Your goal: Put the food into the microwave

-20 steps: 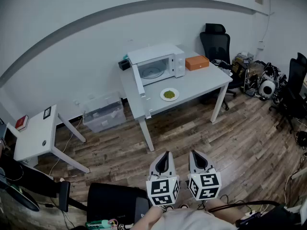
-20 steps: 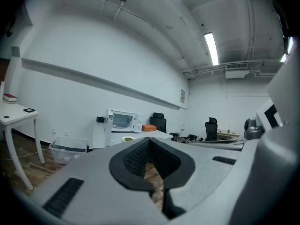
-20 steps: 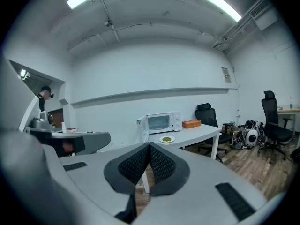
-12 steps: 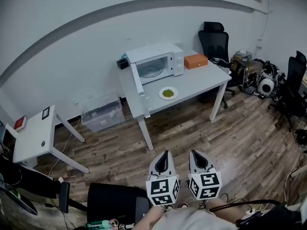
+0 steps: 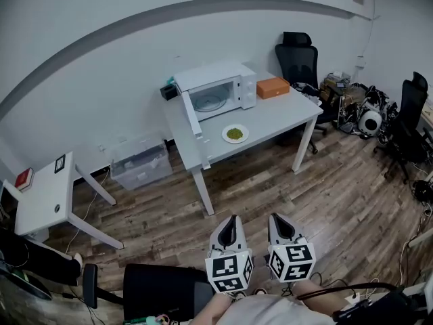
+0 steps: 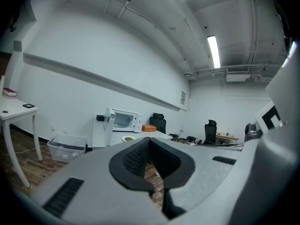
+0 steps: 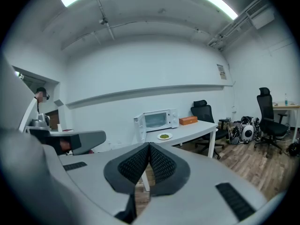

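A white microwave (image 5: 220, 89) stands at the back of a grey table (image 5: 277, 117), its door (image 5: 195, 120) swung wide open to the left. A white plate of green food (image 5: 235, 134) lies on the table in front of it, also visible as the plate (image 7: 164, 136) and the plate (image 6: 127, 138). Both grippers are held low and close to my body, far from the table. My left gripper (image 5: 232, 228) and right gripper (image 5: 280, 227) are both shut with nothing between the jaws.
An orange box (image 5: 273, 87) sits right of the microwave. A clear storage bin (image 5: 139, 163) lies on the wood floor left of the table, a small white side table (image 5: 44, 195) further left. Black office chairs (image 5: 298, 54) and clutter (image 5: 358, 110) stand at right. A dark chair (image 5: 159, 286) is beside me.
The view has shifted slightly: the table and microwave sit a little further left and lower. Both grippers stay shut in the same place.
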Demonstrator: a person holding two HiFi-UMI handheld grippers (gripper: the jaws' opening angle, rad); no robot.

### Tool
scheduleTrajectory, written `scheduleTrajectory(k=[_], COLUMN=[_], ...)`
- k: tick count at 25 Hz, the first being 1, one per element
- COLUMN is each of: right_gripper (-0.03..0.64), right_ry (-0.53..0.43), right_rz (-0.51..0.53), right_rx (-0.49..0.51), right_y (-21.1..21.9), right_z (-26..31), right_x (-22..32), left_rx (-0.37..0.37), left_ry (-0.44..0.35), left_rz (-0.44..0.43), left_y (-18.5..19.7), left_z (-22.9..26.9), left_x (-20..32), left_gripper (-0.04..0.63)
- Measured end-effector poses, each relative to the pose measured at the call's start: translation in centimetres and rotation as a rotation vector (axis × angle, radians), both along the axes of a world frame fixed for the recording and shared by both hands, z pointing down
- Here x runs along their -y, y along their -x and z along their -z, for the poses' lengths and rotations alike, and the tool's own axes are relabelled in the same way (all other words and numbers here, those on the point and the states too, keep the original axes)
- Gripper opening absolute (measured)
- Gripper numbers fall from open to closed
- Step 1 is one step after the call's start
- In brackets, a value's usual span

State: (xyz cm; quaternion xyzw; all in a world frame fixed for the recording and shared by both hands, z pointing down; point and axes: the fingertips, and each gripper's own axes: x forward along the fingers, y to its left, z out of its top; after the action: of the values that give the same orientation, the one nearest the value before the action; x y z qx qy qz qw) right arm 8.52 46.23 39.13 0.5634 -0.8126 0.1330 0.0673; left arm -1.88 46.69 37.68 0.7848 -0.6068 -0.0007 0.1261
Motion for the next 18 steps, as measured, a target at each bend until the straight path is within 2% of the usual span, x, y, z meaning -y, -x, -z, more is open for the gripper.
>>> scheduleTrajectory(k=[8,18], right_gripper=[0.017,0.017], right_ry=[0.011,0.042], right_rz=[-0.035,-0.073], right_rx=[-0.021,-0.021], right_y=[1.9,1.9], right_z=[-0.3,-1.4], right_x=[1.5,4.4], left_rx=[-0.011,0.008], left_ry=[0.030,0.040], left_rz=[-0.044,-0.085], left_y=[1.7,2.0], left_z=[-1.3,-1.8], left_x=[1.3,4.2], left_gripper=[0.001,0.001])
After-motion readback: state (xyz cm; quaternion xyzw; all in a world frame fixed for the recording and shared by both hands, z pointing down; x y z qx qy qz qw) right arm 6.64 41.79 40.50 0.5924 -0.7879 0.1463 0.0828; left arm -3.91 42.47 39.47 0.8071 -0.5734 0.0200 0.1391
